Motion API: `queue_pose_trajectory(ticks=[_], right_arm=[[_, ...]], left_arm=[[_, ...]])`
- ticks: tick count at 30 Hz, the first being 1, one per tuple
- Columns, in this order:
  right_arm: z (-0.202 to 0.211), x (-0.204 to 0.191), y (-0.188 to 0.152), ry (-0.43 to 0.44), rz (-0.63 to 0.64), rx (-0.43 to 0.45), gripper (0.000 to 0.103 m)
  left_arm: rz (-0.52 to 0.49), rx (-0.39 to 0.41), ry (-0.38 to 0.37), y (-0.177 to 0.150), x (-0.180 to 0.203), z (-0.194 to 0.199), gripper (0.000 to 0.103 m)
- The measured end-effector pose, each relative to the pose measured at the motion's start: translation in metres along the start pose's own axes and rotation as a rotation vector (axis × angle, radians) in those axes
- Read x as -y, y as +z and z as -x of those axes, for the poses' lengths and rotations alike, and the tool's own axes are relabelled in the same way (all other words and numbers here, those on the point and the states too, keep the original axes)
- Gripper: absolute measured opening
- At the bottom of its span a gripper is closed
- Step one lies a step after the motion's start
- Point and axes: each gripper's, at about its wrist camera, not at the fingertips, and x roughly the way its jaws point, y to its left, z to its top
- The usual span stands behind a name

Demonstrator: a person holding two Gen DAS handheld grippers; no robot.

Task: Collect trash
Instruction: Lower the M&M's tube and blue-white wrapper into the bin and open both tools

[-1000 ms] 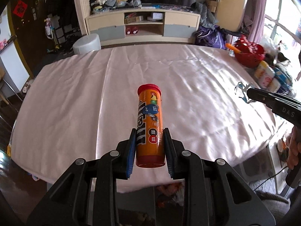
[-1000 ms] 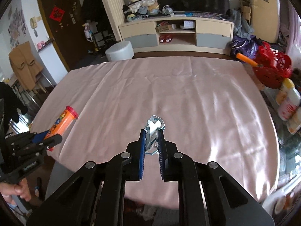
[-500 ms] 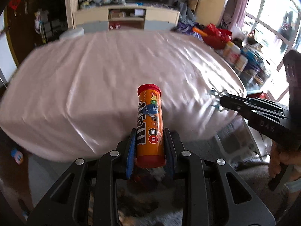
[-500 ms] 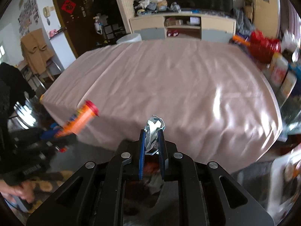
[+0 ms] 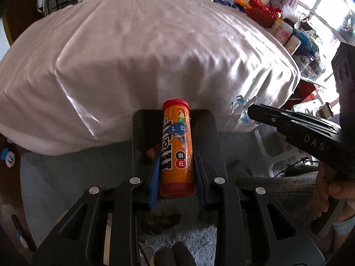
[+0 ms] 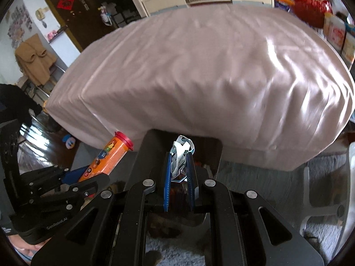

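My left gripper [image 5: 176,157] is shut on an orange M&M's tube [image 5: 177,146] with a red cap; the tube also shows in the right wrist view [image 6: 106,159]. My right gripper [image 6: 180,157] is shut on a crumpled silver-blue wrapper [image 6: 180,153], which shows in the left wrist view [image 5: 240,110] too. Both grippers hang over a dark open trash bin [image 5: 213,137] that stands on the floor in front of the table; its rim shows in the right wrist view [image 6: 146,150].
The table with a pink cloth [image 5: 155,44] lies just beyond the bin. Bottles and a red basket [image 5: 264,15] stand at its right side. A grey rug [image 6: 244,177] covers the floor, with a white chair leg [image 6: 310,197] at right.
Both grippers have pulled back off the table and dropped low, with the tube and the wrapper still held. They now hang over the dark bin by the table's front.
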Motion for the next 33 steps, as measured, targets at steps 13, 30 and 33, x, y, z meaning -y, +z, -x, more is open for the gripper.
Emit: queue_pose_trajectory(ticks=[13,30,33], right_arm=[[-0.034,0.0,-0.009,-0.013,-0.038,-0.105,0.014],[-0.032,0.012,0.0,-0.024,-0.103,-0.06,0.067],[-0.023,0.015,0.003,-0.038,-0.11,-0.025,0.088]], left_arm=[[0.035,-0.095,-0.044,-0.008,-0.004,-0.031,0.026],[0.039,-0.086,0.022,-0.005,-0.014,-0.031,0.059],[0.034,-0.051,0.044,-0.002,-0.016,-0.021,0.075]])
